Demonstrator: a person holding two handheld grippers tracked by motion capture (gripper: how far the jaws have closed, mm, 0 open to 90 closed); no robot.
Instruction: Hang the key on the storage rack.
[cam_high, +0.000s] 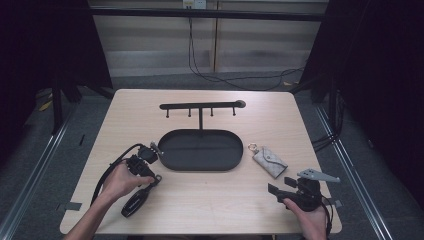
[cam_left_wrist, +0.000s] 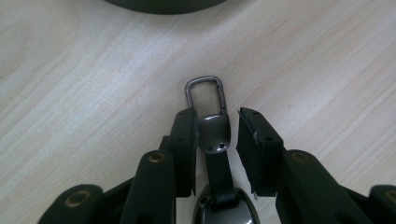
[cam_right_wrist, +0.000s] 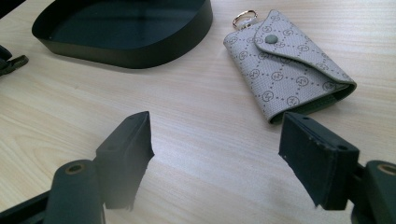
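A black key fob (cam_high: 135, 202) lies on the table at the near left, its strap leading to a metal clasp piece (cam_left_wrist: 214, 133) and a dark carabiner (cam_left_wrist: 205, 95). My left gripper (cam_high: 152, 179) (cam_left_wrist: 218, 116) points down over it, its pads shut against the clasp piece, the carabiner poking out beyond the tips. A beige patterned key pouch (cam_high: 270, 161) (cam_right_wrist: 289, 65) with a gold ring lies right of the black oval tray (cam_high: 200, 167) (cam_right_wrist: 126, 53). My right gripper (cam_high: 281, 186) (cam_right_wrist: 217, 158) rests open near the pouch, with nothing between its jaws.
A black T-shaped rack (cam_high: 200, 106) with several small hooks rises from the back of the tray. The tray's rim (cam_left_wrist: 163, 3) lies just beyond the left gripper. Bare wood stretches across the table's near middle. Cables run on the floor behind the table.
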